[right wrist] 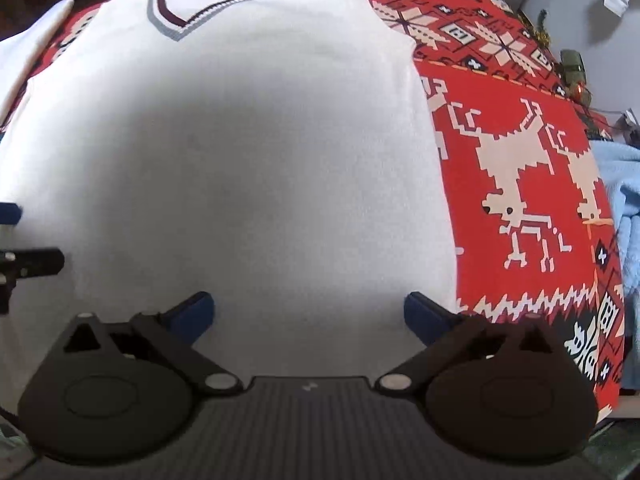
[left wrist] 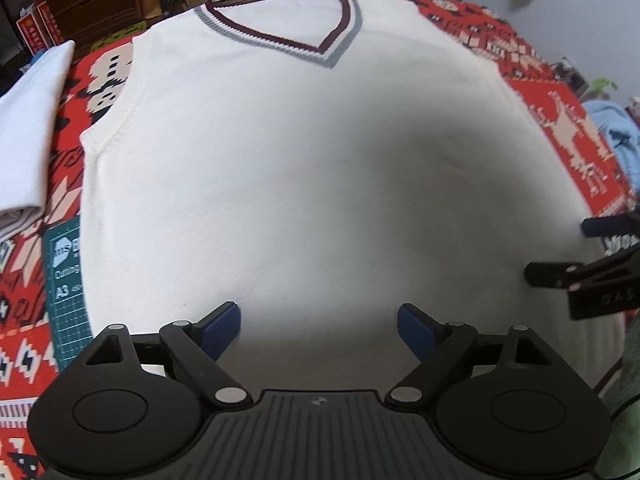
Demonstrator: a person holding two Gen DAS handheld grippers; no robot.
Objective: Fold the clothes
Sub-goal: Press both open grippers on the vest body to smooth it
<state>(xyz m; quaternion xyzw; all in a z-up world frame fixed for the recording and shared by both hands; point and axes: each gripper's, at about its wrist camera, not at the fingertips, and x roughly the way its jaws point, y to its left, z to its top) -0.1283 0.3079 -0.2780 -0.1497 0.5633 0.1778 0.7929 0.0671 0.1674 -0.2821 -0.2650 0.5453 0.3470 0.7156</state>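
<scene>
A white sleeveless knit vest [left wrist: 280,152] [right wrist: 224,152] with a maroon and grey V-neck lies flat on the table, neck at the far side. My left gripper [left wrist: 319,330] hovers open over the vest's near hem, left of centre, its blue pads [left wrist: 222,326] spread wide with nothing between them. My right gripper [right wrist: 308,316] is open as well, above the hem near the vest's right side edge. Each gripper shows at the edge of the other's view: the right gripper [left wrist: 592,264], the left gripper [right wrist: 24,260].
A red patterned cloth [right wrist: 520,184] with white reindeer covers the table. A folded white garment [left wrist: 28,128] lies at the left, a green cutting mat [left wrist: 66,280] peeks out under the vest, and light blue clothing [right wrist: 624,216] sits at the right. Boxes and shelves stand behind.
</scene>
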